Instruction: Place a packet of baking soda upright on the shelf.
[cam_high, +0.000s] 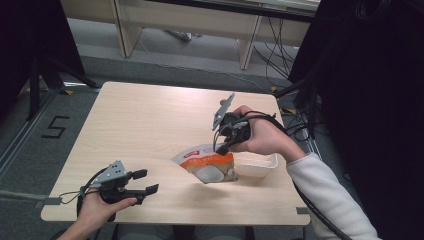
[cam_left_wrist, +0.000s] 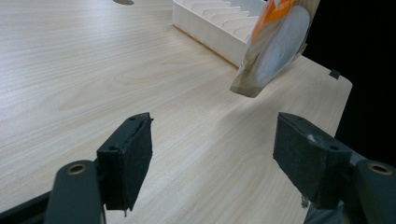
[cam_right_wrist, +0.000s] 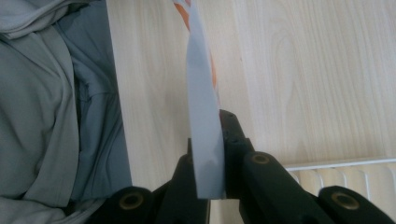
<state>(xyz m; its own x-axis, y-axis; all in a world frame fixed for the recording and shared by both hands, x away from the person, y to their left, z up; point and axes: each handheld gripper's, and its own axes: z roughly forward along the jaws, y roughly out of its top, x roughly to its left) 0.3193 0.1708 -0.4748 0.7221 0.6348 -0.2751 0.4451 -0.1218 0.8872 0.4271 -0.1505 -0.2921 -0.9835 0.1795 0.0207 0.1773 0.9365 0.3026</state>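
1. The pouch (cam_high: 207, 164), white and orange with a printed face, is held clear of the surface (cam_high: 150, 125) near its front right part, at about 5 o'clock from the surface's middle. It hangs tilted, with its lower corner low over the wood, as seen in the left gripper view (cam_left_wrist: 275, 46).

2. The right hand-held gripper (cam_high: 223, 145) is clamped fully down on the pouch's top edge; in the right gripper view the thin film (cam_right_wrist: 205, 140) is pinched flat between the pads. Because only a narrow strip is gripped, the pouch could slip out if the contents are heavy or the film is slick.

3. A swing is likely if the pouch is moved quickly, since it dangles from one edge; the contents could shift and the film could be twisted or torn at the pinch.

4. The white tray (cam_high: 257, 167) lies just beside the pouch, at about 3 o'clock from it. The tray could be knocked or pushed by the pouch's lower corner if the pouch is carried across too low.

5. The left hand-held gripper (cam_high: 145, 182) rests wide open and empty at about 9 o'clock from the pouch, well apart. If a second grip is attempted, the swaying pouch could be missed.
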